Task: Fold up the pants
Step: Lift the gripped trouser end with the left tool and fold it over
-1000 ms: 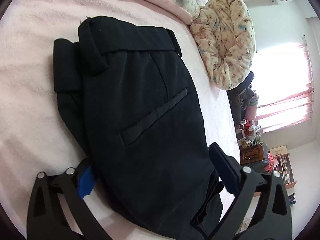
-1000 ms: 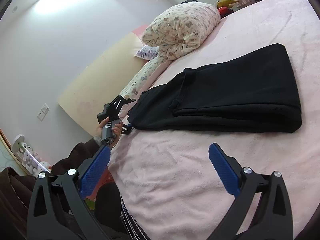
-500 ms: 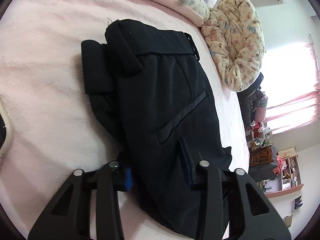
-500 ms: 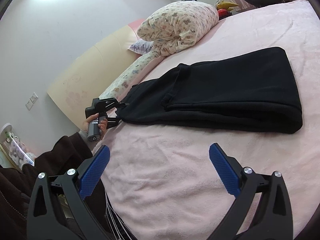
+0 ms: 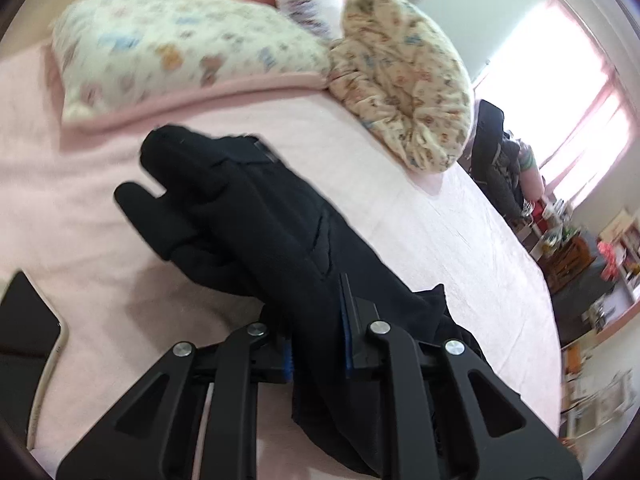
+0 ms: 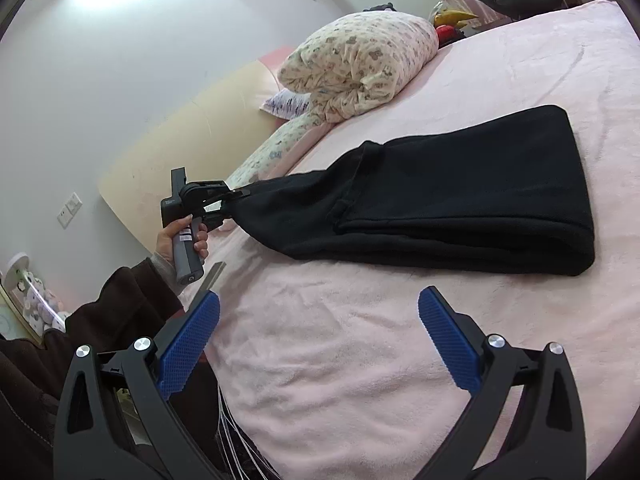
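Left tool (image 5: 316, 338) closing on soft black pants (image 5: 256, 220).

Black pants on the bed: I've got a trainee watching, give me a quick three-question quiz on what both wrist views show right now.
1. True or false: the left claw has black pants fabric between its closing jaws.
2. Which claw hangs open over bare pink blanket? A) left B) right C) both
3. Fill in: beside the pants, at the left edge of the left wrist view, lies a dark ____.

Key:
1. True. The pants end is bunched between the pads and pulled up off the bed.
2. B. The right claw holds nothing.
3. Phone.
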### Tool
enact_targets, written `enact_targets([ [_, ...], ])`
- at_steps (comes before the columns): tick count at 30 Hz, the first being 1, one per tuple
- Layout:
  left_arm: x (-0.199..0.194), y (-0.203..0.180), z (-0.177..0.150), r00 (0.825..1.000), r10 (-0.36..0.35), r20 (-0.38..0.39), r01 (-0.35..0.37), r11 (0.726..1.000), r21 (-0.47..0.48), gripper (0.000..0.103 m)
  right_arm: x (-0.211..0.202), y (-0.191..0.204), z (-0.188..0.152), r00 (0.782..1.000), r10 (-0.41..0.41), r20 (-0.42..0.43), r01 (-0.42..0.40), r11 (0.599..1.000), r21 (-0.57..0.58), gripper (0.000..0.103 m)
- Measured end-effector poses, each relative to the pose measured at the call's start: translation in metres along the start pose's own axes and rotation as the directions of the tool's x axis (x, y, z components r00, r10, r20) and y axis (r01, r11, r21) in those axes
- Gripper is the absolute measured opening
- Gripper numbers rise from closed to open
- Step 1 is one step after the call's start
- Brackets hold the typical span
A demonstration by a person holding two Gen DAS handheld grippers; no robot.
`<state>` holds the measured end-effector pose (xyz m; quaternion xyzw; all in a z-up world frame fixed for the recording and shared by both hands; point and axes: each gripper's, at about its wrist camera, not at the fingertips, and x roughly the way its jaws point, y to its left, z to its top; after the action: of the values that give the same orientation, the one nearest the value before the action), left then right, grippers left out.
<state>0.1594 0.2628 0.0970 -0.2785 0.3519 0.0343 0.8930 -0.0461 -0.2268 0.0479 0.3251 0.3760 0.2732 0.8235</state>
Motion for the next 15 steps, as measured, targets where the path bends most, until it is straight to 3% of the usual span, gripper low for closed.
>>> enact_targets([
  [6,-0.011,-0.037,0.004,0.999,0.048,0.024,-0.049,0.996,0.071,0.016,-0.019,-0.006,0.009,0.997,0.022,0.07,-0.025,0.999,0.046,0.102],
  [9,-0.019,-0.071,0.002,0.996,0.078,0.051,-0.085,0.982,0.168,0.016,-0.03,-0.009,0.012,0.994,0.024,0.107,-0.031,0.997,0.064,0.102],
  [13,-0.029,-0.128,-0.014,0.991,0.098,0.089,-0.122,0.939,0.322,0.016,-0.048,-0.015,0.018,0.984,0.012,0.178,-0.029,0.995,0.093,0.102],
  [15,-0.034,-0.164,-0.029,0.99,0.091,0.109,-0.129,0.898,0.42,0.016,-0.057,-0.019,0.021,0.977,0.004,0.215,-0.029,0.993,0.114,0.102],
])
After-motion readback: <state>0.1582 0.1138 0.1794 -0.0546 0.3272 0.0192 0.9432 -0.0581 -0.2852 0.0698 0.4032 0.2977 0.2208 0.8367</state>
